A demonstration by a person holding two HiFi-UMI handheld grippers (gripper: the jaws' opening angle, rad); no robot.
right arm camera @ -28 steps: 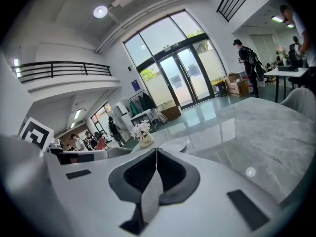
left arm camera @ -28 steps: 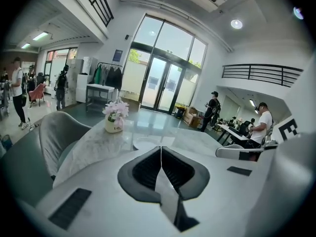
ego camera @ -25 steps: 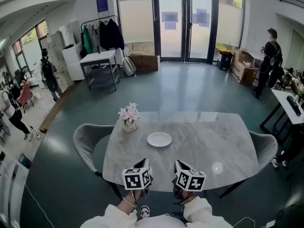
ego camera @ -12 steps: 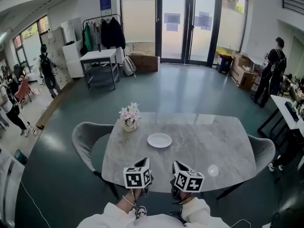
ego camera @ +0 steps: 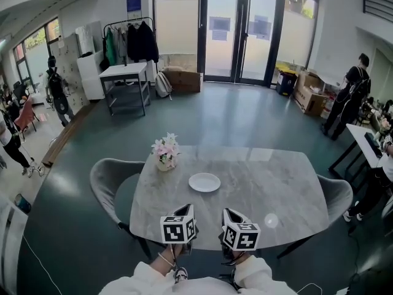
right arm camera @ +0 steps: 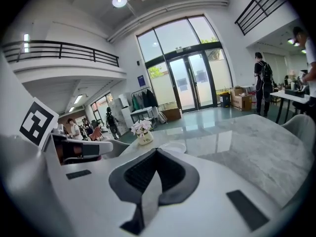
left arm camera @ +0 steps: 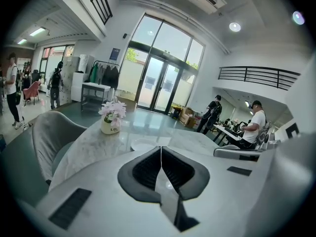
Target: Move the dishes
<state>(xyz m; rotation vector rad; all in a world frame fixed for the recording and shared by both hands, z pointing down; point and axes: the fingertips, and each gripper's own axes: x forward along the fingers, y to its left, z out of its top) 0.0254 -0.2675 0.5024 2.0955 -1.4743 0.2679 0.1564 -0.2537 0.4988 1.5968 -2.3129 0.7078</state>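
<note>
Plate (ego camera: 204, 182): one, white and bare, near the middle of the single marble table (ego camera: 276, 183), just right of one flower pot (ego camera: 164, 153). Two grey chairs (ego camera: 105, 178), one at each end. Two grippers at the near edge: left gripper (left arm camera: 160, 148) pressed together, empty; right gripper (right arm camera: 157, 151) just closing its last bit, also empty. Same as the earlier frame: plate, pot and grippers all in place.

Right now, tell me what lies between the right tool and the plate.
Nothing. The head view shows only bare marble tabletop between the right tool and the white plate; the flower pot stands off to the left.
</note>
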